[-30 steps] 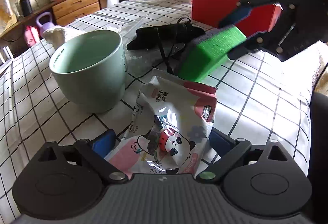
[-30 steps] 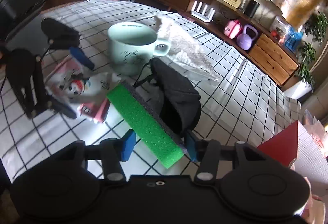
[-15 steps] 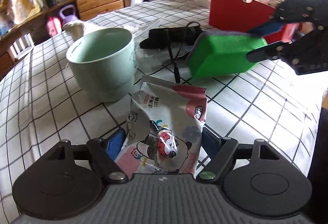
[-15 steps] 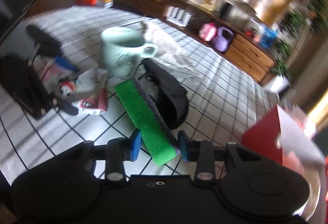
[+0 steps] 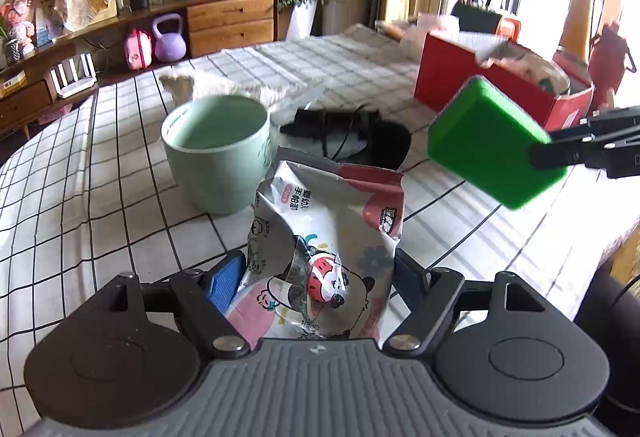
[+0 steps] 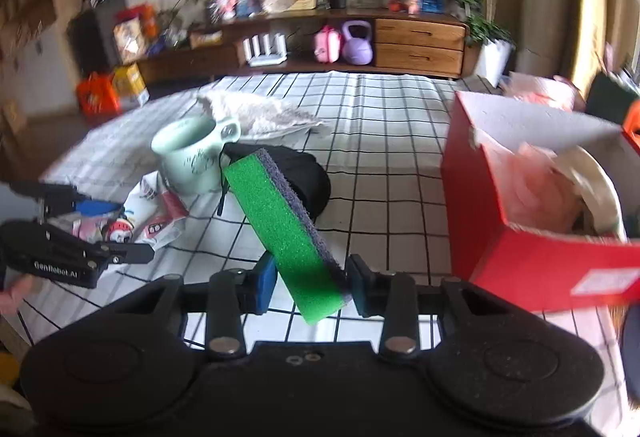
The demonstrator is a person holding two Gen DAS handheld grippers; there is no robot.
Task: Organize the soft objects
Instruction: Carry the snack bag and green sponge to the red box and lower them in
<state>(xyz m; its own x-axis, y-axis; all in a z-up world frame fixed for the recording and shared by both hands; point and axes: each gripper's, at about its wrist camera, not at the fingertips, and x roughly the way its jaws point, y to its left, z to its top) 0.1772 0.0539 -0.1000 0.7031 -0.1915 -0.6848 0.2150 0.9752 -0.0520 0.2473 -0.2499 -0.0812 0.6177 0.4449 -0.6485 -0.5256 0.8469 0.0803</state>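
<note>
**Right gripper carrying sponge toward box**

The right gripper (image 6: 308,283) is clenching a sponge (image 6: 280,225) above the table, near the red box (image 6: 520,261). The left gripper (image 5: 316,277) is grasping a packet (image 5: 324,249). Judgement: clear the rim before releasing.

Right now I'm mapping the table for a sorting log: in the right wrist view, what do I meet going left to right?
left hand-held gripper → wipes packet → mint mug → green sponge → red box.
</note>
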